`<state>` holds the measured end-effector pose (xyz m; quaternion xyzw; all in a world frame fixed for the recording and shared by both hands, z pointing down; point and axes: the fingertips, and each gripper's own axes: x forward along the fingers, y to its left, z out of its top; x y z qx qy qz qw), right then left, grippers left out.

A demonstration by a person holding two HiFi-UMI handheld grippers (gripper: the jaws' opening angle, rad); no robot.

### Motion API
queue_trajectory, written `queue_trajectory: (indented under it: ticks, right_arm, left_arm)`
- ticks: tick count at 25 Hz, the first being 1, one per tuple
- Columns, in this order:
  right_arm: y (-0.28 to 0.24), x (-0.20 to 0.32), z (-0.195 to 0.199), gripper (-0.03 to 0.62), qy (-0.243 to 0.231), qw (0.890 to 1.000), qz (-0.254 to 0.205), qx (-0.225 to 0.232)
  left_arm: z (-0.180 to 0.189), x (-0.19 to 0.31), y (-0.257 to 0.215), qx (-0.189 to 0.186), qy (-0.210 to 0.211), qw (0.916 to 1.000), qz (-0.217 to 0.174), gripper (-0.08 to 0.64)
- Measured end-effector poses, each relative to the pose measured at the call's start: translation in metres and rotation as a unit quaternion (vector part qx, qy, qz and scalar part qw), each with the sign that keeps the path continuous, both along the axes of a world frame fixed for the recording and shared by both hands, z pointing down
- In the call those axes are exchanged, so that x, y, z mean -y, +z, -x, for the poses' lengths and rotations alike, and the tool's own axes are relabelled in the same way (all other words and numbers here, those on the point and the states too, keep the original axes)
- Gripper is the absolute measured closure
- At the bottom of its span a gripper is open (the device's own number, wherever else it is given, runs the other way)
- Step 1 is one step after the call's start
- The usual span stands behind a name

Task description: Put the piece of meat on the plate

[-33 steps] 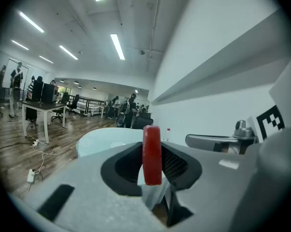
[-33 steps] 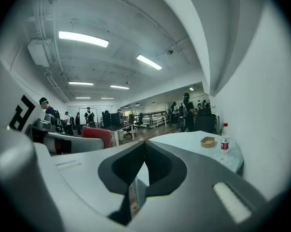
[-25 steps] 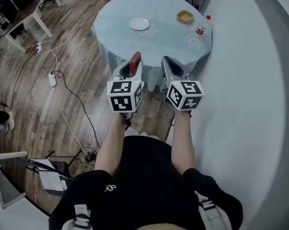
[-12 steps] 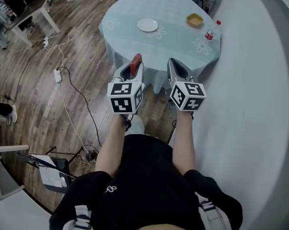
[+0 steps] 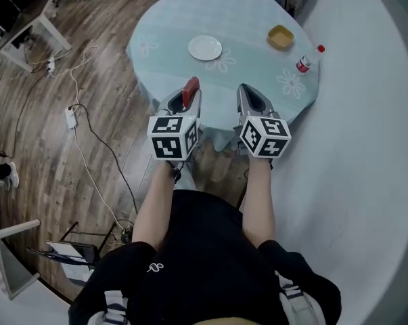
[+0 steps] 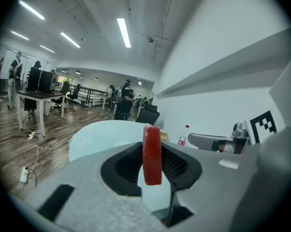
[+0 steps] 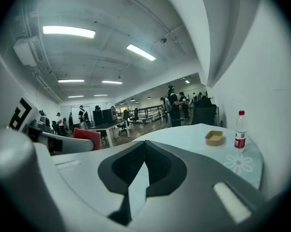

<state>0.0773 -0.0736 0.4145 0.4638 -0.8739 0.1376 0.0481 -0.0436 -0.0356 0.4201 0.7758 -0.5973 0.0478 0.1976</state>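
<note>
A flat red piece of meat [image 5: 190,91] stands on edge between the jaws of my left gripper [image 5: 189,95], which is shut on it. In the left gripper view the meat [image 6: 152,153] hangs upright in the gap. The white plate [image 5: 205,47] lies on the round table [image 5: 163,32], ahead of both grippers and apart from them. My right gripper [image 5: 247,95] is beside the left one, shut, its fingertips [image 7: 145,142] meeting with nothing between them. Both grippers hover short of the table's near edge.
A tan bowl [image 5: 280,36] and a red-capped bottle [image 5: 305,61] stand at the table's right side, also seen as the bowl [image 7: 214,137] and bottle [image 7: 240,129]. Cables [image 5: 82,134] trail over the wood floor at left. A white wall [image 5: 366,168] runs along the right.
Both grippers and the person have moved closer to the table, which now sits lower and nearer in the head view. The meat stays held in the left gripper.
</note>
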Motion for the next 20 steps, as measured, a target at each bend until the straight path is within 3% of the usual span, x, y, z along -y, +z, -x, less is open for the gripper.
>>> queue_trajectory:
  ticks: [4,8,11,13,16,20]
  right_arm:
    - [-0.004,0.106,0.035,0.586,0.013,1.0,0.026,-0.008]
    - [-0.005,0.177,0.064,0.586,0.033,0.999,0.008,0.002]
    - [0.0,0.208,0.066,0.586,0.05,0.999,-0.006,-0.012]
    - [0.013,0.225,0.05,0.586,0.066,0.998,0.01,-0.019]
    - [0.037,0.251,0.014,0.586,0.097,0.994,0.049,-0.022]
    - [0.051,0.279,-0.002,0.586,0.09,0.993,0.067,-0.024]
  left_arm:
    - [0.03,0.102,-0.003,-0.004,0.016,0.9994,0.031,0.471]
    - [0.061,0.178,0.016,-0.006,0.023,0.9979,0.06,0.471]
    - [0.076,0.22,0.034,-0.014,0.026,0.996,0.085,0.471]
    - [0.07,0.241,0.048,-0.022,0.044,0.9934,0.103,0.471]
    - [0.041,0.267,0.075,-0.035,0.106,0.9832,0.145,0.469]
    - [0.019,0.299,0.131,-0.025,0.186,0.9551,0.23,0.469]
